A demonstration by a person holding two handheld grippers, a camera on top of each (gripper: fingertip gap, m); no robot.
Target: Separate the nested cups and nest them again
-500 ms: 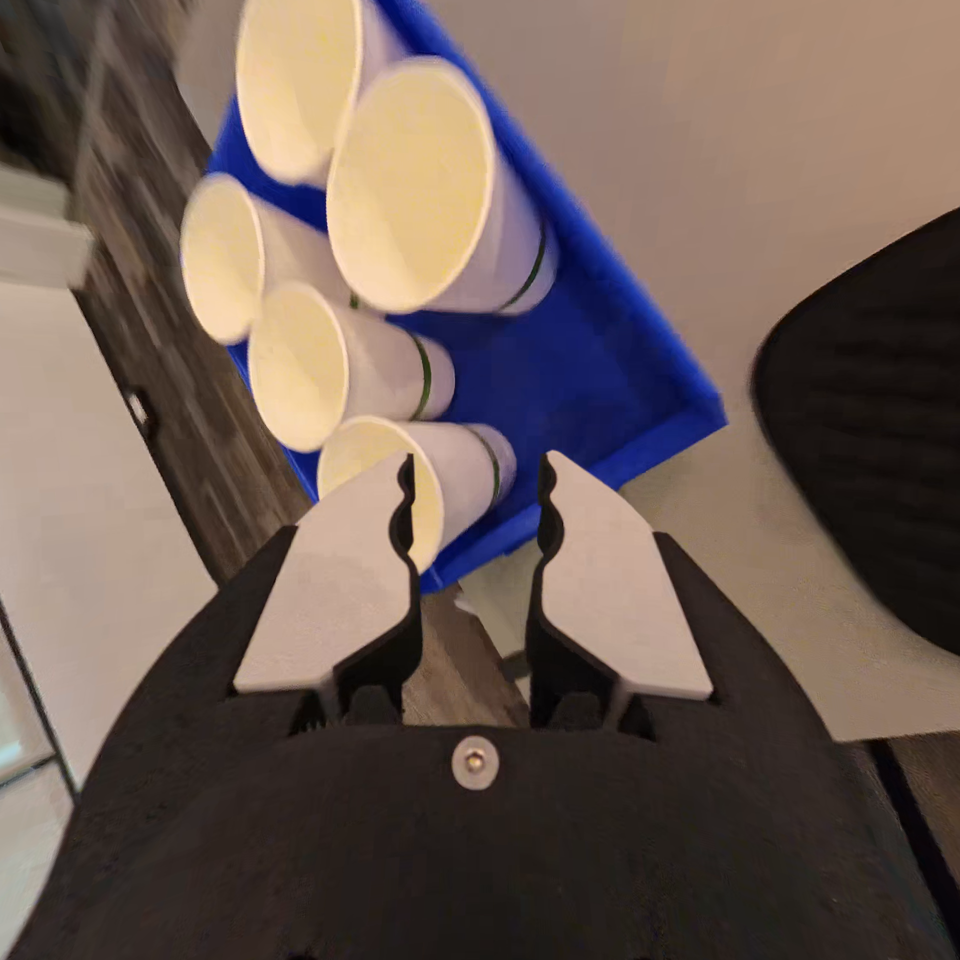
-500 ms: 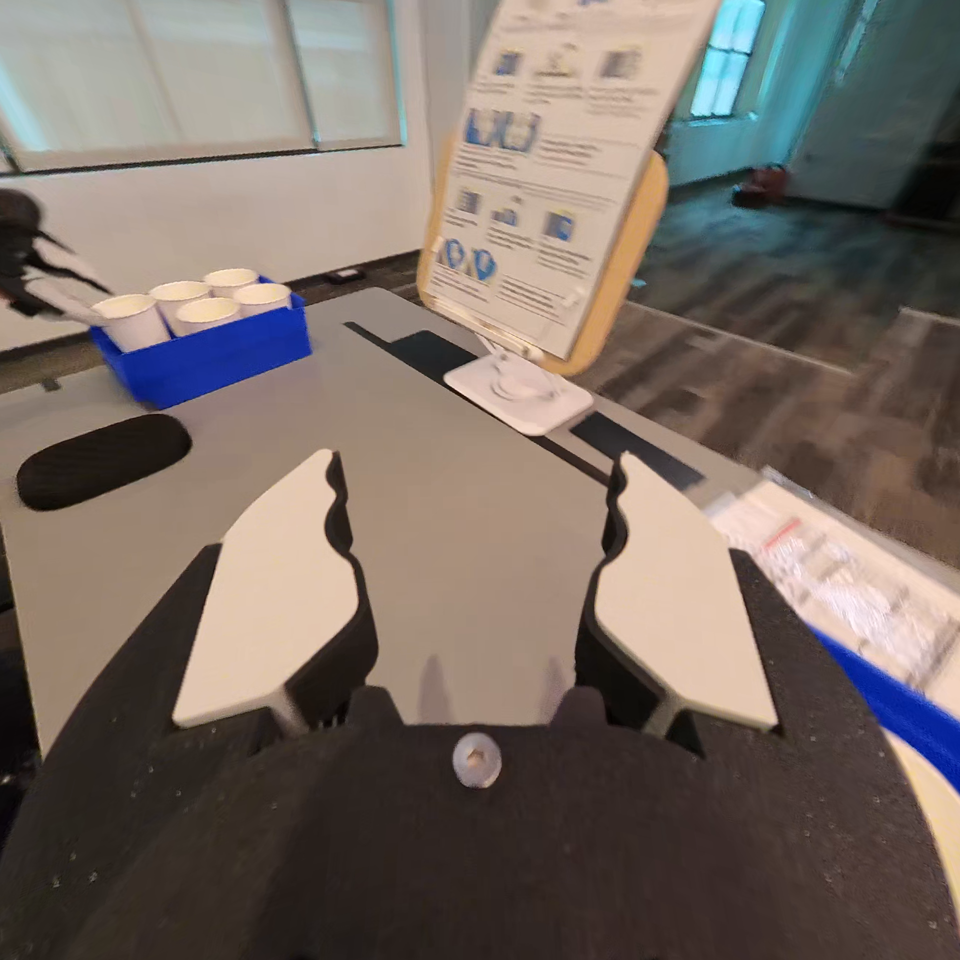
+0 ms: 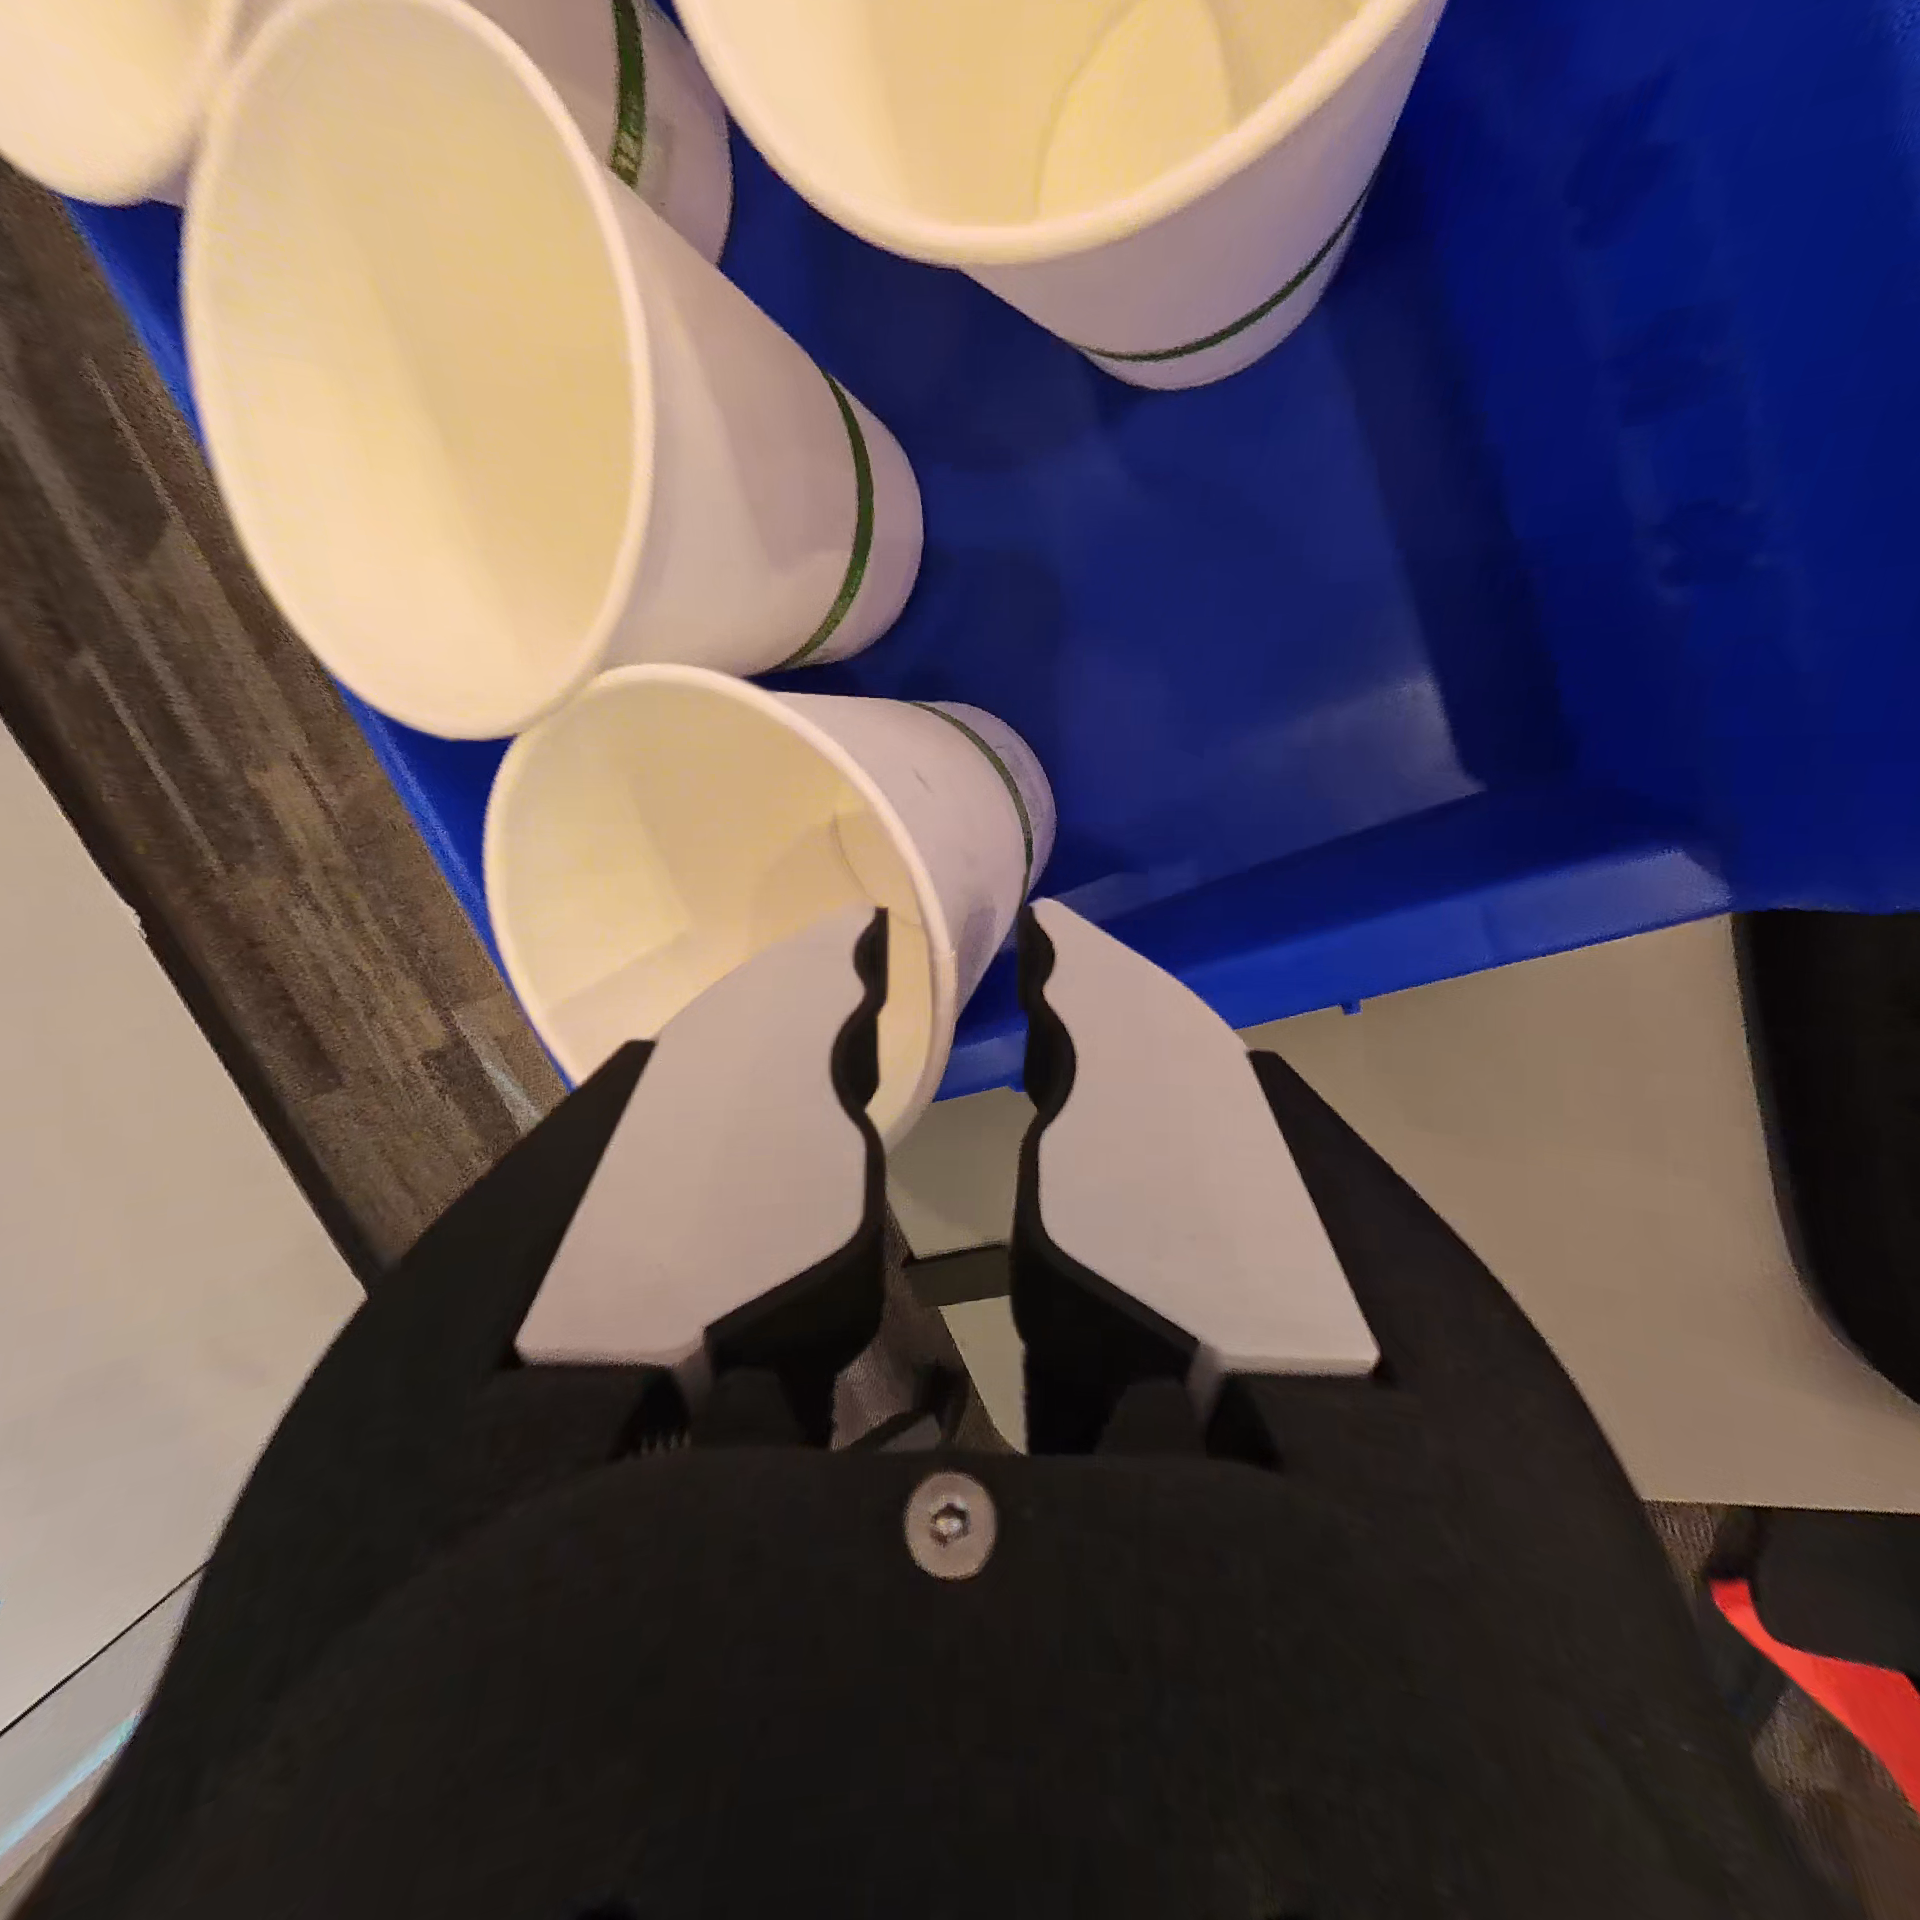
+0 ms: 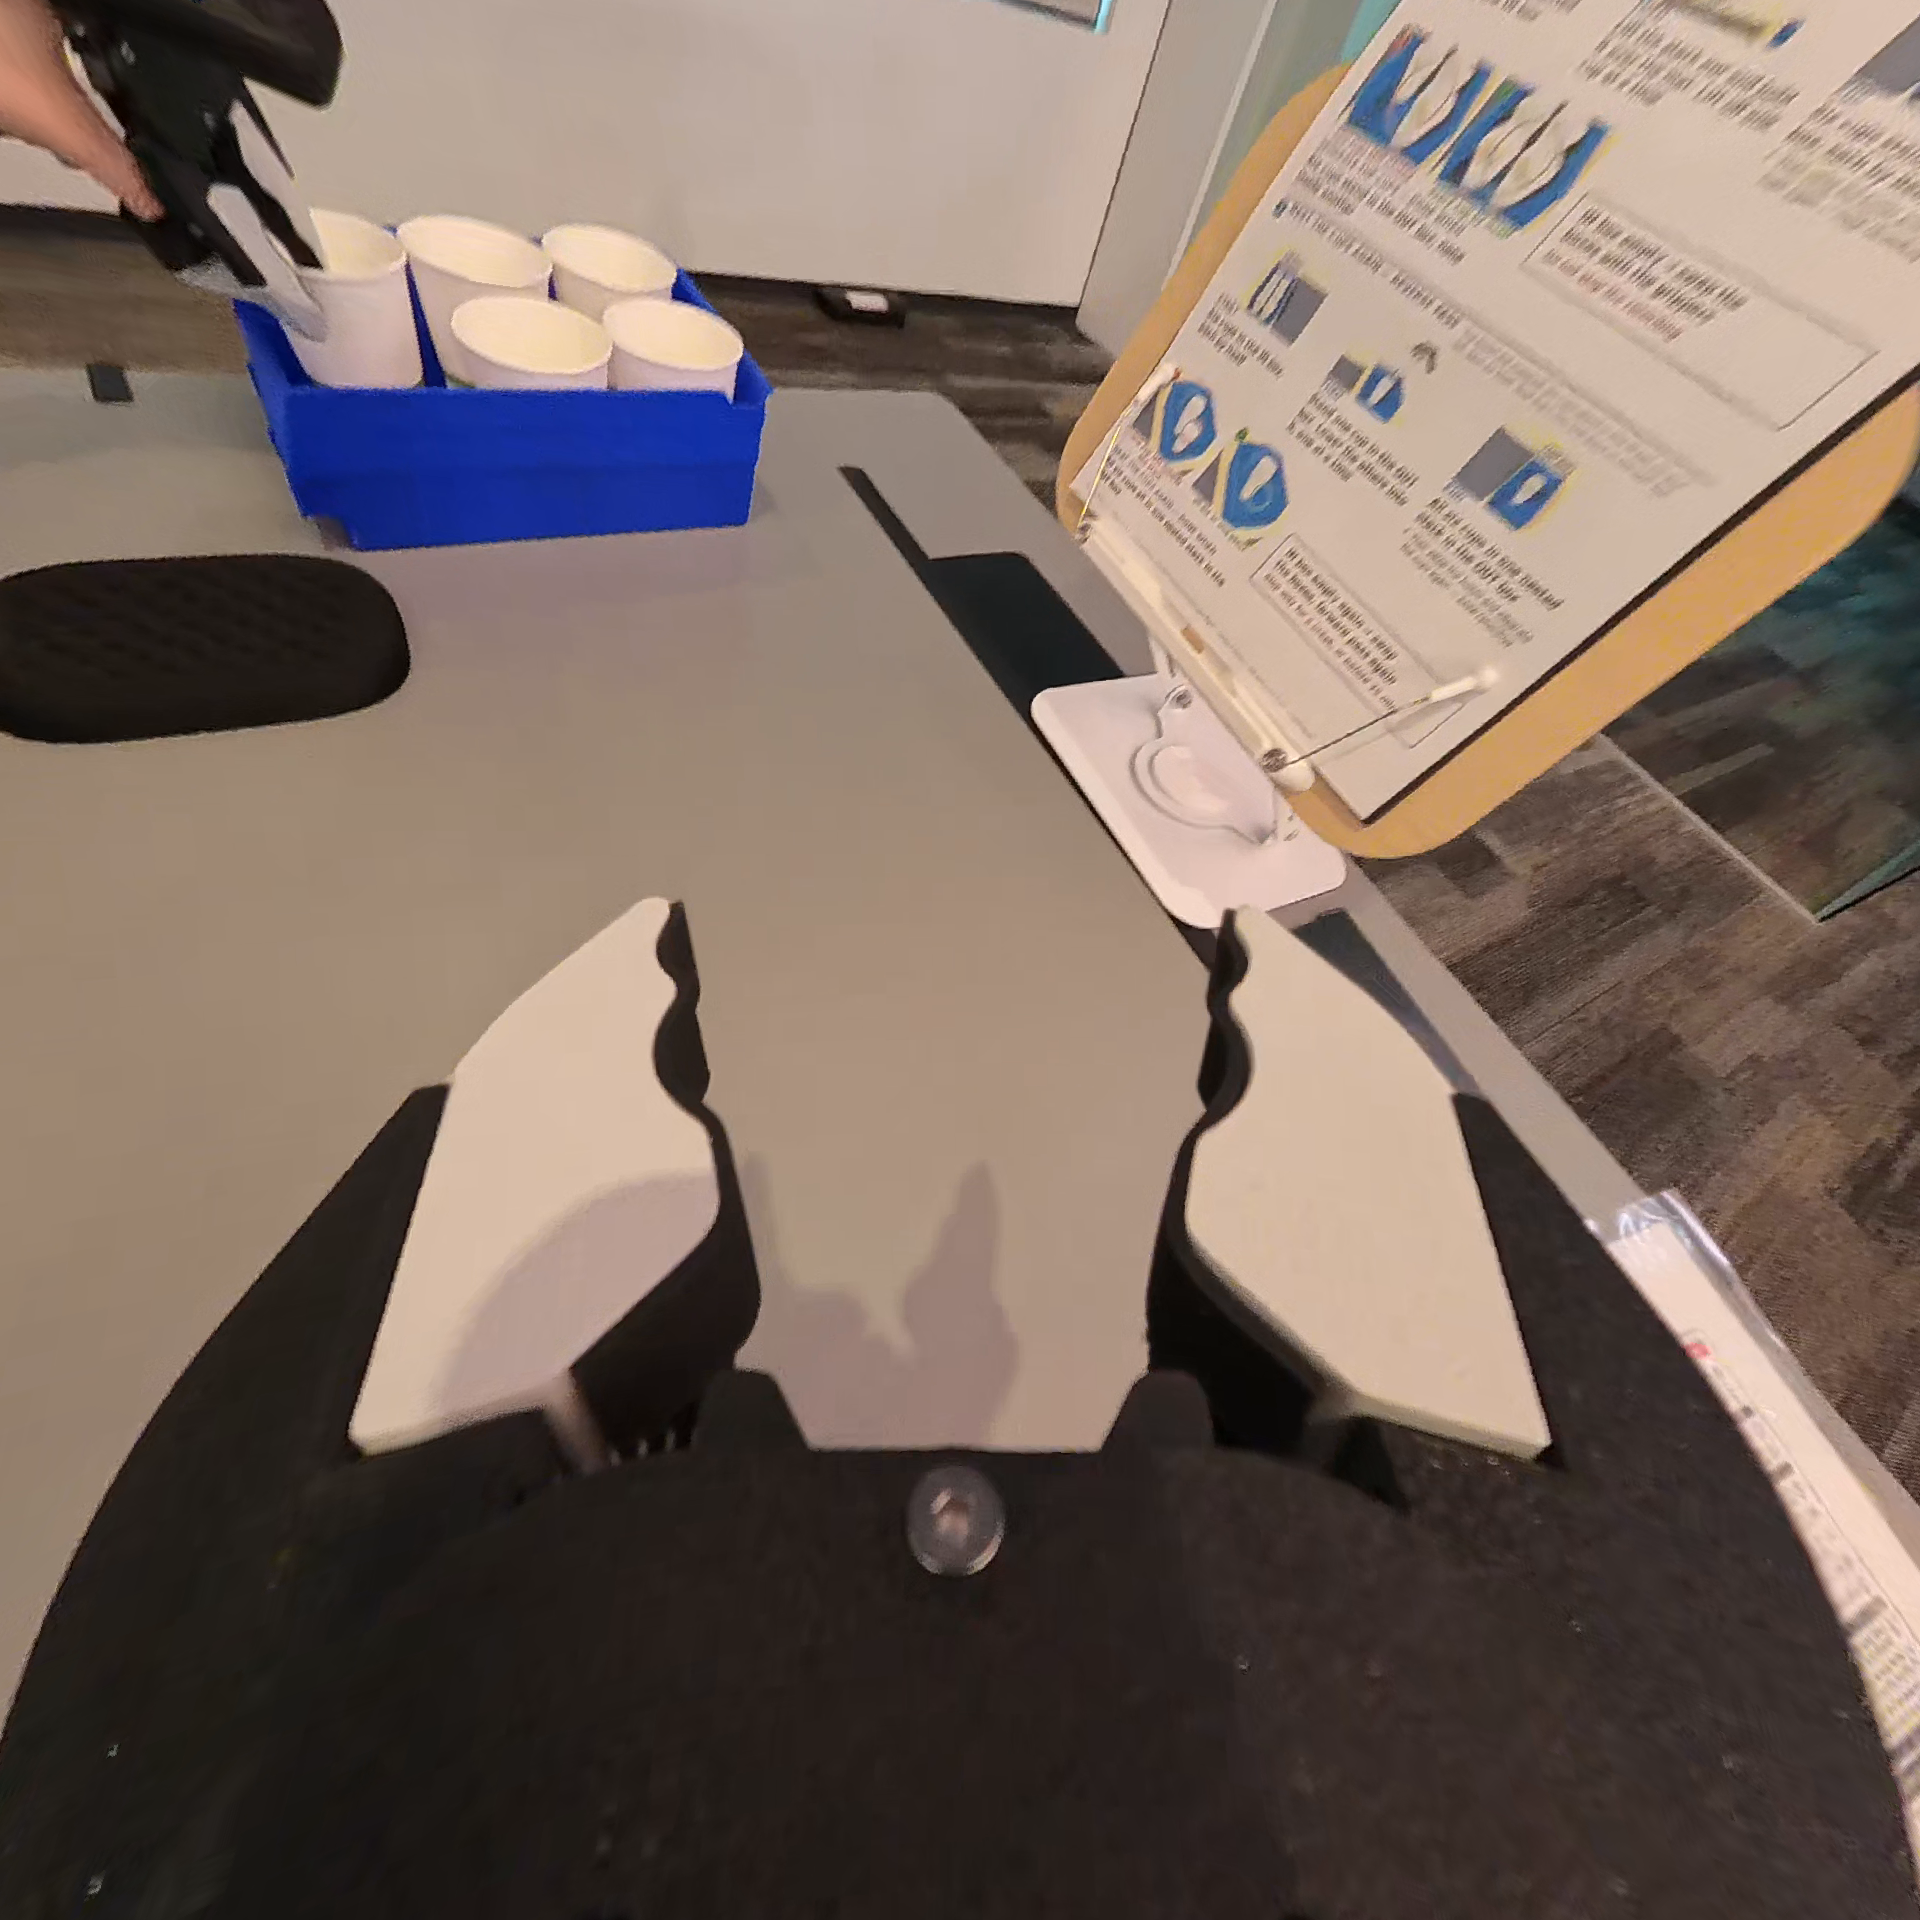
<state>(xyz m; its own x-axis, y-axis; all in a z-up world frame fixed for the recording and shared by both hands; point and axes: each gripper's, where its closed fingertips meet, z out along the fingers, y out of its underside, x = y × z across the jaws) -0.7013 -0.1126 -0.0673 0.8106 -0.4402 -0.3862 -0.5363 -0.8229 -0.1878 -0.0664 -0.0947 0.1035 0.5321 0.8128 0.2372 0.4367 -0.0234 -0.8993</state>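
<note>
Several white paper cups with a green band stand in a blue bin (image 3: 1351,623) on the grey table. My left gripper (image 3: 951,920) straddles the wall of the nearest cup (image 3: 675,862): one finger is inside the rim, the other outside, with a narrow gap left. Two more cups (image 3: 416,416) (image 3: 1039,104) stand behind it. In the right wrist view the bin (image 4: 520,457) sits at the far left, with the left gripper (image 4: 281,270) at its left-most cup (image 4: 353,312). My right gripper (image 4: 951,925) is open and empty above the table (image 4: 727,831).
A black padded rest (image 4: 187,644) lies in front of the bin, and also shows in the left wrist view (image 3: 1849,1143). A tilted instruction board on a white stand (image 4: 1507,416) stands at the table's right edge. Papers (image 4: 1766,1403) lie at the near right.
My left gripper has moved in onto the nearest cup and its fingers have narrowed around the cup's wall. My right gripper has tilted down toward the table and stays open.
</note>
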